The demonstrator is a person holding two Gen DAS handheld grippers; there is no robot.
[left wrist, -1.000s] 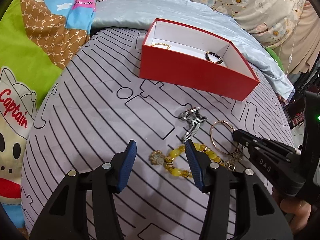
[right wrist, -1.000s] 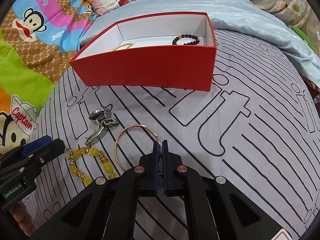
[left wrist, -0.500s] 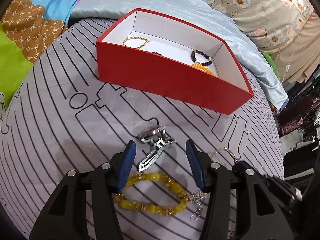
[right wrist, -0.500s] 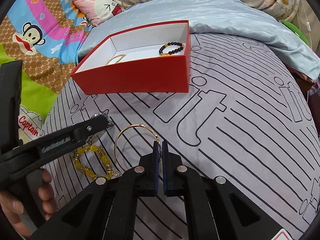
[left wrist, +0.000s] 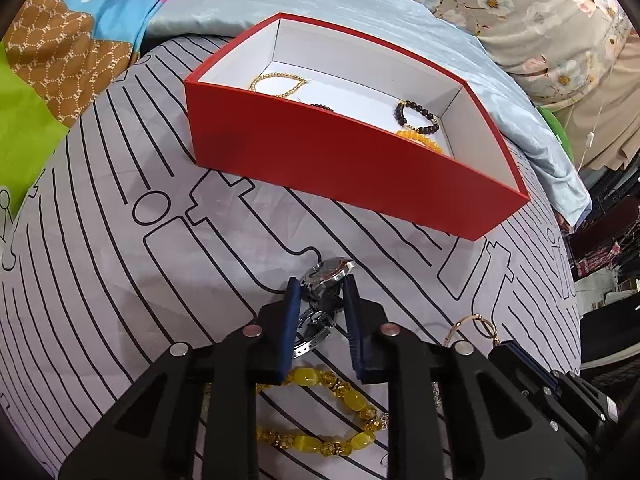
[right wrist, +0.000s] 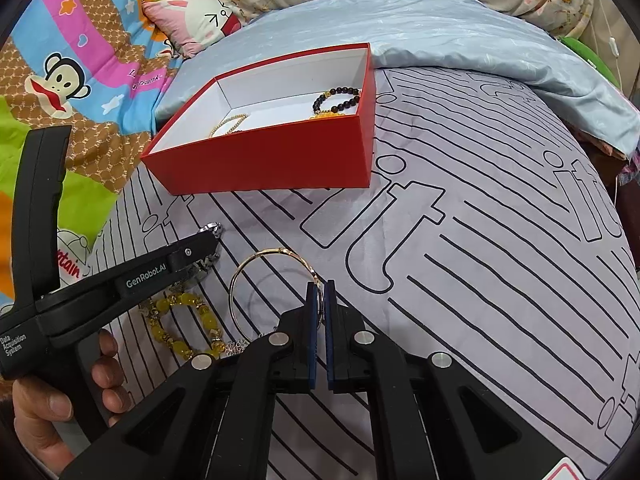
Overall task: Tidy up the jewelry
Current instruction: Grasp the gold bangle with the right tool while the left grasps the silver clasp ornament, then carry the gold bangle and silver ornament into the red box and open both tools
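We work w/ two grippers over a bed sheet (right wrist: 480, 240), sorting loose pieces into the red box (left wrist: 340, 168), which sits further up the sheet and already holds a gold chain (left wrist: 276, 80), a dark bead bracelet (left wrist: 416, 116) and some orange beads (left wrist: 424, 138) — so the box is the drop spot, and what's left outside it is what we're after. The left gripper (left wrist: 320, 300) points steeply down at the watch (left wrist: 326, 276); its jaws are closing, w/ the watch between the blue pads, though we can't tell if they bite yet. The watch lies near the box's front wall, so it's prob. a short carry. The right gripper (right wrist: 320, 296) is also pitched down, jaws together and pinched on the thin gold bangle (right wrist: 256, 276), approx. at the clasp side of the ring, the rest of the hoop hanging out to the left over the sheet. The yellow bead bracelet (left wrist: 320, 408) lies flat just beneath the left gripper, untouched, beside the bangle. In the right view a hand (right wrist: 60, 392) wraps the left tool's handle low at the frame's left edge, tool angled in across the sheet toward the watch. Both tools sit close, so we'd lift one at a time to avoid snagging.
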